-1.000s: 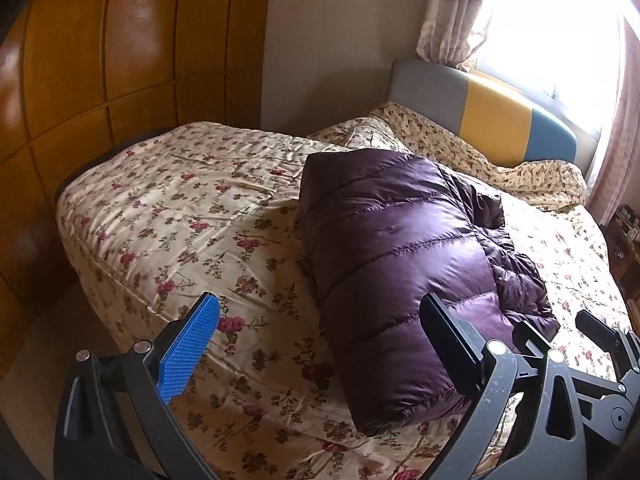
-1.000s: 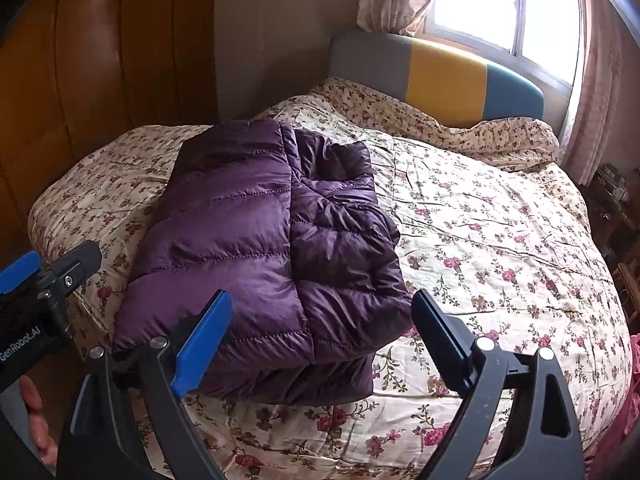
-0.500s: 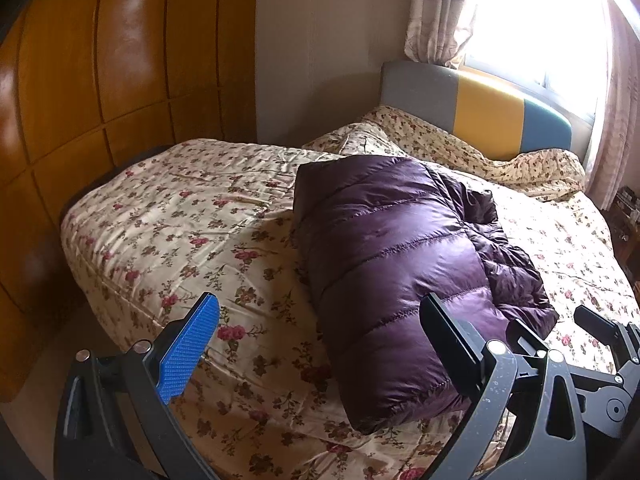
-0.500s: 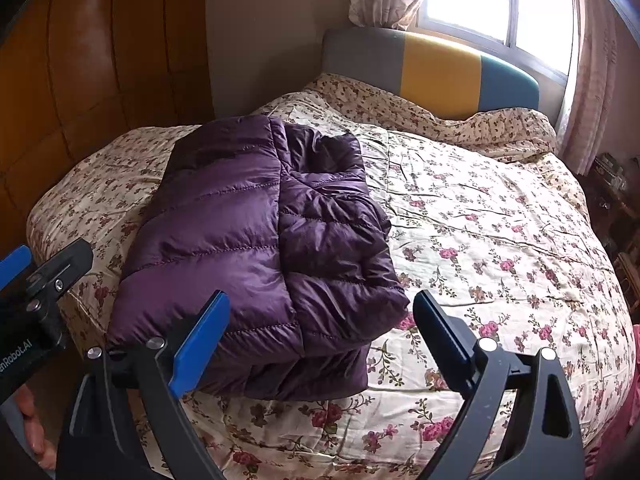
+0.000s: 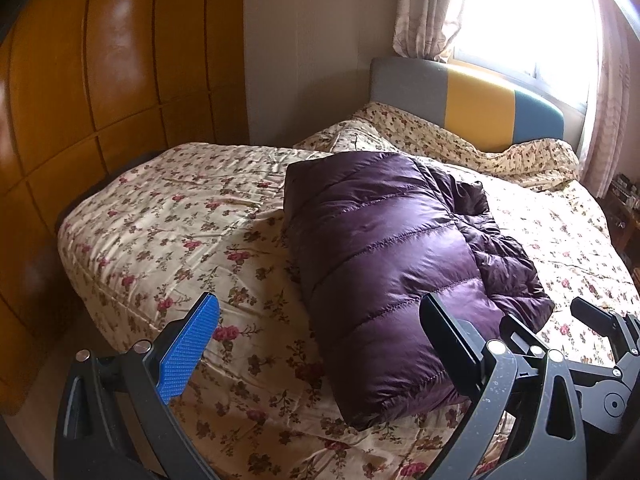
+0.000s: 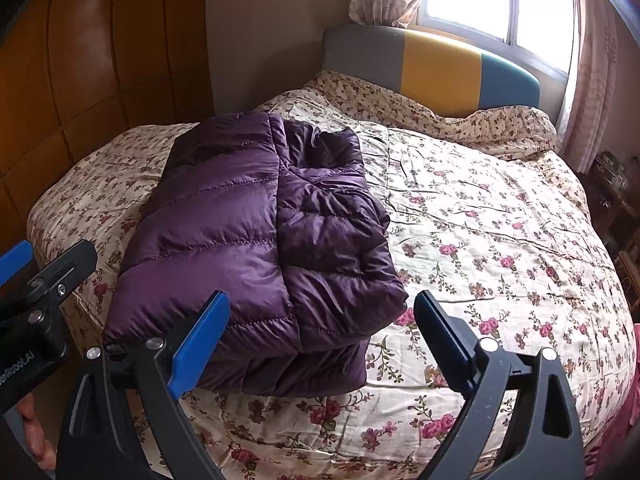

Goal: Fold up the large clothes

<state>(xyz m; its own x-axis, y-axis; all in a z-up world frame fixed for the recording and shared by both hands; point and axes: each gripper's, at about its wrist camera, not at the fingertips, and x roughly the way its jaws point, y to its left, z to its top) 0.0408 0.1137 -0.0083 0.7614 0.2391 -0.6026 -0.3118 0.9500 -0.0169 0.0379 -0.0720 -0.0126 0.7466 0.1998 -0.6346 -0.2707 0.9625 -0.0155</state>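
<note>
A purple quilted down jacket [image 5: 396,256] lies folded in a thick bundle on the floral bed cover [image 5: 168,224]; it also shows in the right wrist view [image 6: 256,240], near the bed's front left part. My left gripper [image 5: 320,344] is open and empty, held above the bed's near edge, short of the jacket. My right gripper [image 6: 324,340] is open and empty, held just before the jacket's near end. The right gripper's fingers [image 5: 592,316] show at the right edge of the left wrist view.
A grey, yellow and blue headboard [image 6: 436,64] stands at the far end under a bright window [image 6: 492,4] with curtains. A wooden wardrobe [image 5: 80,80] lines the left side. A dark bedside stand [image 6: 616,192] is at the right.
Both grippers have drawn back from the bed a little and stay open; the jacket looks smaller and farther. The jacket has not moved.
</note>
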